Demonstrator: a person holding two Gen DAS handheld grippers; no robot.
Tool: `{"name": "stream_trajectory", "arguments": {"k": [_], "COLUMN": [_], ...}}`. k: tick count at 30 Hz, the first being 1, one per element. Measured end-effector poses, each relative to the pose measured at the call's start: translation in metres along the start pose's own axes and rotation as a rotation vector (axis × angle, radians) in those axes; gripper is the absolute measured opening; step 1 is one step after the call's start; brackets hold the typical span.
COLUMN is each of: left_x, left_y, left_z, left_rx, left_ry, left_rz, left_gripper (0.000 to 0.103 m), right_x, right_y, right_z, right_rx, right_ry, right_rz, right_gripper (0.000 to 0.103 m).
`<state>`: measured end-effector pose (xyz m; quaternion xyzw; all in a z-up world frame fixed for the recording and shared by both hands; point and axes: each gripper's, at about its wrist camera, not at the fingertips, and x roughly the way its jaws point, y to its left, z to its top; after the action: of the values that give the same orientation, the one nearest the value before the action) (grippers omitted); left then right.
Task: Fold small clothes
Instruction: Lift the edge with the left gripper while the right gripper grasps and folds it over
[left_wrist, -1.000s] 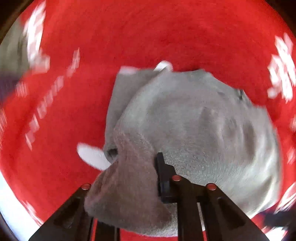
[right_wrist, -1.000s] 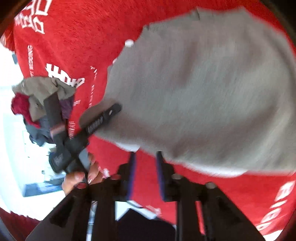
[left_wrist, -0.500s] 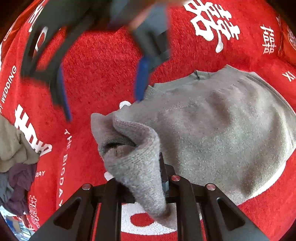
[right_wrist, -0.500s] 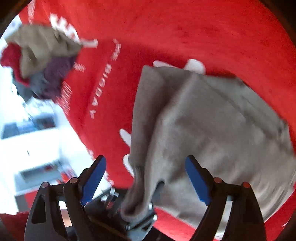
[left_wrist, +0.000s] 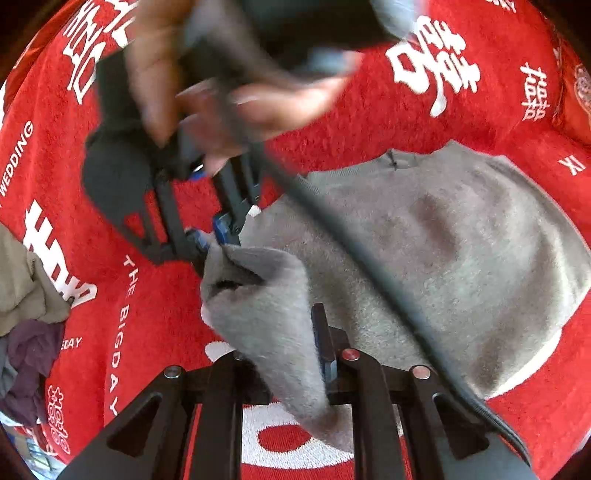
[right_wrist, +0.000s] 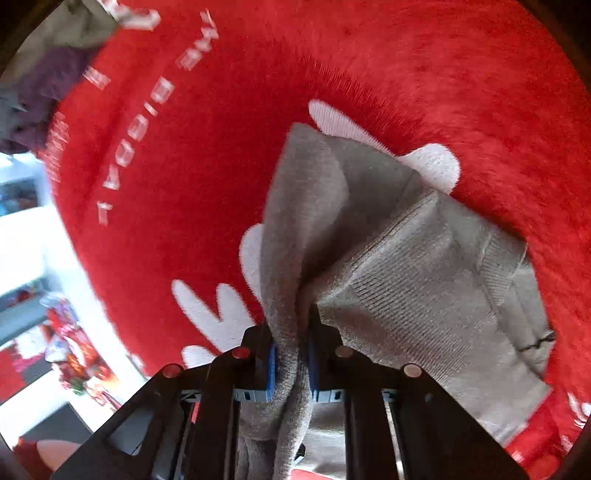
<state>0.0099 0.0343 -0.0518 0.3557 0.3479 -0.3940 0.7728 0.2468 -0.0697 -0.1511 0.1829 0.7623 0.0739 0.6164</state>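
Observation:
A grey knitted sweater lies spread on a red cloth with white lettering. My left gripper is at the bottom of the left wrist view, shut on a raised fold of the sweater's edge; the cloth hides its left finger. A hand holds my right gripper just beyond that fold, at the sweater's corner. In the right wrist view the grey sweater runs up between the blue pads of my right gripper. Its jaws are closing and pinch the bunched knit.
A pile of other clothes lies at the left edge of the cloth, also visible as clothes in the right wrist view. A dark strap crosses above the sweater. The table edge and a bright room lie to the left.
My right gripper swung in from the sweater's far side with jaws wide, then came down and closed on the edge beside the left gripper. My left gripper kept its fold.

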Motion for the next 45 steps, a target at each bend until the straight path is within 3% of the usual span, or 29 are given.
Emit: {"name": "stream_trajectory", "arguments": {"k": [3,8,13,19,23,28,32,35,37,38,39,40,43,45], "left_x": [-0.017,-0.052,-0.081,-0.087,-0.076,-0.052,-0.036,-0.034,-0.035,-0.036,-0.037,-0.042,-0.055,-0.062], "left_y": [-0.006,-0.026,-0.07,-0.138,-0.188,-0.245,-0.268,-0.265,-0.258,-0.253,-0.245,-0.236,-0.211,-0.187], "left_z": [0.008,0.031,0.059,0.079,0.08,0.069,0.059,0.061,0.064,0.067,0.072,0.074,0.07,0.07], "left_rx": [0.019,0.064,0.149,0.259,0.336,0.427,0.467,0.445,0.425,0.414,0.401,0.383,0.346,0.302], "left_ry": [-0.029,-0.102,-0.169,-0.187,-0.159,-0.101,-0.061,-0.05,-0.032,-0.022,-0.026,-0.036,-0.028,-0.014], "left_rz": [-0.026,-0.07,-0.133,-0.215,-0.263,-0.303,-0.308,-0.304,-0.307,-0.309,-0.308,-0.308,-0.345,-0.349], "left_gripper": [0.017,0.017,0.017,0.017,0.017,0.017,0.017,0.017,0.029,0.051,0.067,0.068,0.068,0.069], "right_x": [-0.028,-0.082,-0.12,-0.135,-0.119,-0.063,-0.018,-0.008,-0.011,-0.013,-0.015,-0.018,-0.028,-0.033], "right_y": [-0.022,-0.063,-0.111,-0.176,-0.228,-0.292,-0.321,-0.322,-0.317,-0.313,-0.308,-0.304,-0.303,-0.304], "right_z": [-0.023,-0.089,-0.164,-0.25,-0.296,-0.34,-0.354,-0.352,-0.349,-0.346,-0.343,-0.342,-0.354,-0.374], "right_rx": [0.05,0.114,0.206,0.314,0.434,0.613,0.709,0.695,0.67,0.665,0.667,0.676,0.723,0.753], "right_ry": [-0.112,-0.348,-0.517,-0.641,-0.671,-0.632,-0.572,-0.586,-0.583,-0.579,-0.575,-0.568,-0.573,-0.611], "right_rz": [0.104,0.313,0.392,0.436,0.449,0.431,0.414,0.416,0.393,0.386,0.378,0.361,0.32,0.353], "right_gripper": [0.014,0.014,0.014,0.014,0.014,0.014,0.015,0.016,0.018,0.021,0.022,0.028,0.06,0.06]}}
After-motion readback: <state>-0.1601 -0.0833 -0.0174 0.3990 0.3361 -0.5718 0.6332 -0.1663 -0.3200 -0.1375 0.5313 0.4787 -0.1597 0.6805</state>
